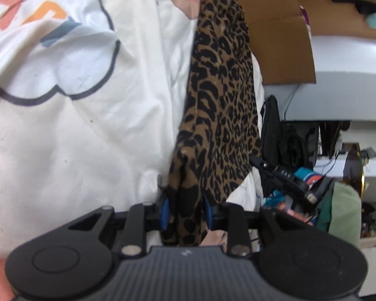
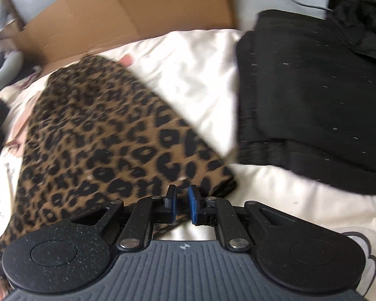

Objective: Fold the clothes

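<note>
A leopard-print garment (image 1: 220,105) stretches away from my left gripper (image 1: 186,213), which is shut on a bunched end of it between the blue pads (image 1: 164,213). It hangs over a white bedcover (image 1: 75,130) printed with a cloud and letters. In the right wrist view the same leopard-print garment (image 2: 100,138) lies spread on the white bedcover (image 2: 203,75). My right gripper (image 2: 183,204) sits at its near layered edge, the blue pads (image 2: 193,205) almost together with cloth in the narrow gap. The view is blurred by motion.
A folded black garment (image 2: 313,100) lies on the bed to the right of the leopard cloth. A brown cardboard box (image 2: 127,7) stands behind the bed. Beyond the bed edge are dark bags and clutter (image 1: 288,150) and a green cloth (image 1: 341,213).
</note>
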